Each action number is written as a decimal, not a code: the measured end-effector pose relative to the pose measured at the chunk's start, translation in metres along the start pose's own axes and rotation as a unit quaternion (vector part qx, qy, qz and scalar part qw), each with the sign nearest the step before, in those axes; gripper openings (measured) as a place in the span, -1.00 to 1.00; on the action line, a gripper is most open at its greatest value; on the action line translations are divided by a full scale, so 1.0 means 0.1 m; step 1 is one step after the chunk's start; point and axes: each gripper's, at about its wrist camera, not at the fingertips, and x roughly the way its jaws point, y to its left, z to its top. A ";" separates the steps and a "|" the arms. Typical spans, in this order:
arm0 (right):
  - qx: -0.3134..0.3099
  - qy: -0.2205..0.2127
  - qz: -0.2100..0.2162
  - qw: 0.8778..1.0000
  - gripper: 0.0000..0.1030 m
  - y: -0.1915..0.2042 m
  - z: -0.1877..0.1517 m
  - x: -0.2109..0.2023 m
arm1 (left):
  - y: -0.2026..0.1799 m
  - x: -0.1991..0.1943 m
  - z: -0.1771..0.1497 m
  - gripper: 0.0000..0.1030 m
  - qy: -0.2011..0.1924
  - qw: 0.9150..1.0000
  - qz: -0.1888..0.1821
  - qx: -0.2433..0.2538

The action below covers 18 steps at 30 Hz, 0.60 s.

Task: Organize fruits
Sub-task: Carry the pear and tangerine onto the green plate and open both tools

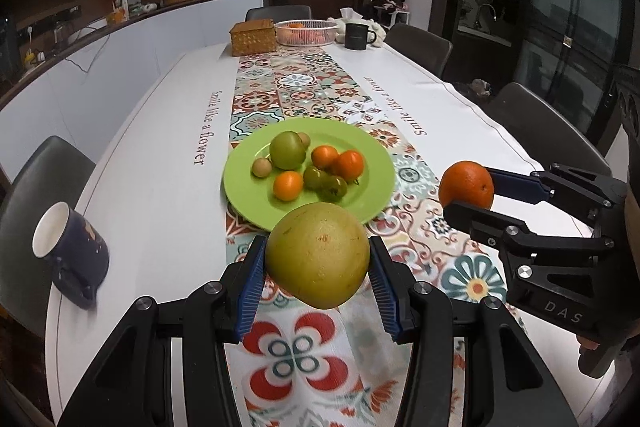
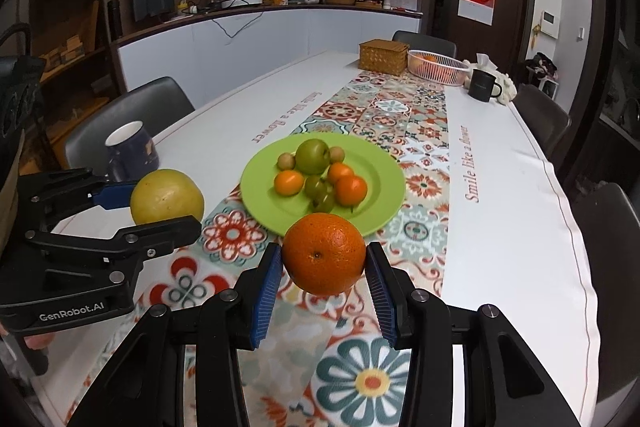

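Note:
My left gripper [image 1: 318,255] is shut on a large yellow-green pomelo [image 1: 317,254] and holds it above the table runner, just short of the green plate [image 1: 372,163]. The pomelo also shows in the right wrist view [image 2: 166,197]. My right gripper [image 2: 323,259] is shut on an orange [image 2: 324,253], held above the runner near the plate's [image 2: 380,187] front edge. From the left wrist view the orange [image 1: 466,185] hangs right of the plate. The plate holds a green apple [image 1: 286,149], small oranges, green tomatoes and small brown fruits.
A dark blue mug [image 1: 74,255] stands at the table's left edge. At the far end are a wicker box [image 1: 253,37], a white basket [image 1: 306,31] with oranges and a black mug [image 1: 358,35]. Chairs stand around the table.

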 end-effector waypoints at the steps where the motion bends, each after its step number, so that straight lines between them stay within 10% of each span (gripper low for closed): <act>1: -0.001 0.001 0.000 1.000 -0.16 -0.01 0.03 0.03 | 0.02 0.04 0.03 -0.05 0.001 1.000 -0.001 -0.001; 18: 0.011 0.057 -0.003 0.998 -0.16 -0.32 0.26 0.89 | 0.22 0.88 0.34 -0.05 0.043 0.999 -0.011 -0.010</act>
